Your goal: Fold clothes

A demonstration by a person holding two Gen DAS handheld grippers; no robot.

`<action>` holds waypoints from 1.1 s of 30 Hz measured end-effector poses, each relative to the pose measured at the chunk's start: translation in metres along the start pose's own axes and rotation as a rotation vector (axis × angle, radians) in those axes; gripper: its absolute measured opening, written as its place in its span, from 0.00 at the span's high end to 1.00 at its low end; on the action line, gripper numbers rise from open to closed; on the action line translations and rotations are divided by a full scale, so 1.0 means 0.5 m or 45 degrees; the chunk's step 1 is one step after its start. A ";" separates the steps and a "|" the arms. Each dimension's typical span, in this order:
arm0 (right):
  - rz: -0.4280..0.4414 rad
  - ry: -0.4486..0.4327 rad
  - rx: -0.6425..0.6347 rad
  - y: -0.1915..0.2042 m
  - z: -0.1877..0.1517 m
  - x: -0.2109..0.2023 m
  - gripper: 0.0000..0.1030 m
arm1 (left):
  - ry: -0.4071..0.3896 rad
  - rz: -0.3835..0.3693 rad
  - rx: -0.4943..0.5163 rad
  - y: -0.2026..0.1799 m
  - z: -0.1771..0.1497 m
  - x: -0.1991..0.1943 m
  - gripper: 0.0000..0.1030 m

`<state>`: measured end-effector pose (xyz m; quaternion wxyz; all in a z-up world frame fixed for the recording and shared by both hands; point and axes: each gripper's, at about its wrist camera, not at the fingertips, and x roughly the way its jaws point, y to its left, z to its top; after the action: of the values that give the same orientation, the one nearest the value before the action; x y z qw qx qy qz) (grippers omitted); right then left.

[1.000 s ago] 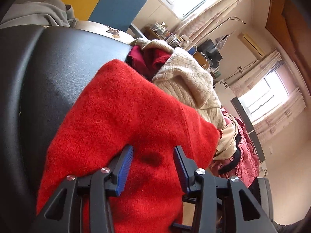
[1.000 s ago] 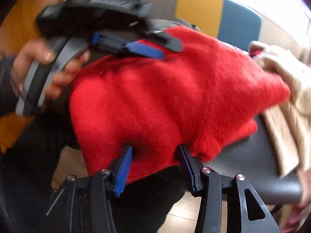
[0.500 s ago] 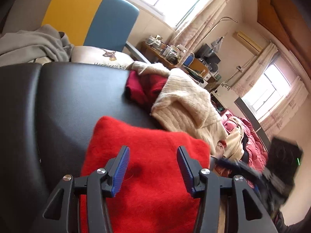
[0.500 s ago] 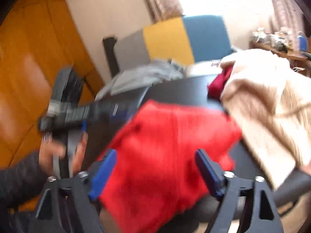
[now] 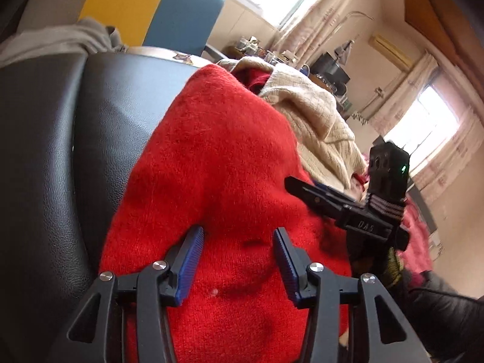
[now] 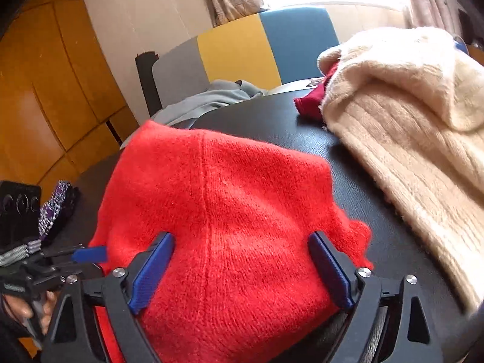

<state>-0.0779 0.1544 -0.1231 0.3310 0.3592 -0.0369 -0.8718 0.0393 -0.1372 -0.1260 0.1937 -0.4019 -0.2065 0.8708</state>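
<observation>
A folded red sweater (image 5: 217, 163) lies on the black leather seat (image 5: 60, 151). My left gripper (image 5: 239, 257) is open, its blue pads low over the sweater's near part, holding nothing. In that view my right gripper (image 5: 305, 190) reaches in from the right onto the sweater's edge. In the right wrist view the red sweater (image 6: 227, 211) fills the middle, and my right gripper (image 6: 240, 269) stands wide open over its near edge. My left gripper (image 6: 87, 255) shows at the lower left, held by a hand (image 6: 21, 308).
A cream knit sweater (image 6: 408, 121) is heaped on the seat right of the red one, over a dark red garment (image 6: 311, 103). A grey garment (image 6: 205, 99) lies behind, by a yellow and blue chair back (image 6: 257, 48). Pink clothes (image 5: 417, 236) sit at far right.
Both grippers drew back from the red sweater half a second ago and have come in close over it again. The right gripper's jaws stand wider than a second ago.
</observation>
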 end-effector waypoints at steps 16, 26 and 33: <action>0.206 0.148 0.430 -0.040 -0.002 -0.155 0.00 | 0.064 -0.103 -0.008 0.115 0.129 -0.045 0.41; 0.315 0.242 0.564 -0.025 -0.061 -0.096 0.00 | 0.240 -0.352 -0.078 0.184 0.158 0.035 0.32; 0.376 0.254 0.521 0.002 -0.030 -0.046 0.00 | 0.364 -0.502 -0.002 0.164 0.159 0.097 0.19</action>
<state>-0.0556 0.1702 -0.1200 0.3771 0.4934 -0.2315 -0.7488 -0.0660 -0.1978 -0.1513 0.3869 -0.4732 -0.2522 0.7501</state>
